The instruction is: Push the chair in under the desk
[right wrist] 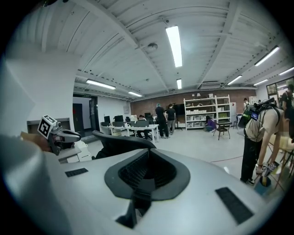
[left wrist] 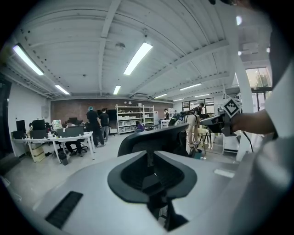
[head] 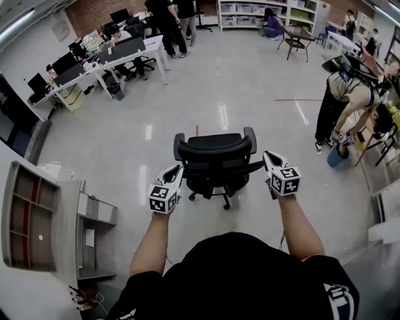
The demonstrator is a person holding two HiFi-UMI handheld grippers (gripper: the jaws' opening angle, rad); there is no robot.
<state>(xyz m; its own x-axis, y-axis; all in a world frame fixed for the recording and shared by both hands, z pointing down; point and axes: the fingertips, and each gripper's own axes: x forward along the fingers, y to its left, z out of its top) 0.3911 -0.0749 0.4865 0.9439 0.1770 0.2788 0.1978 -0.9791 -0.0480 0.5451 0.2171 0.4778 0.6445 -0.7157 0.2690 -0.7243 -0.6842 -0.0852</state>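
Black mesh covers the curved backrest of the chair [head: 215, 153], which has padded armrests and a star base on castors. It stands out on the glossy pale floor [head: 250, 87], well apart from the long white counter [head: 134, 53] at the far left, where dark monitors and other seats crowd together. The left gripper [head: 177, 169] and the right gripper [head: 267, 155] are smooth grey-white shells with checkered marker cubes. They flank the backrest, one at each edge, and each has its jaws pressed together with nothing between them. Whether their tips touch the mesh cannot be told.

Two people [head: 169, 25] stand by the counter's far end. At the right a person [head: 337, 100] bends over a blue bucket [head: 337, 155], near a thin red tape line [head: 297, 99]. A pale open-shelved cabinet [head: 28, 225] sits at the near left, and white shelving [head: 262, 12] lines the far wall.
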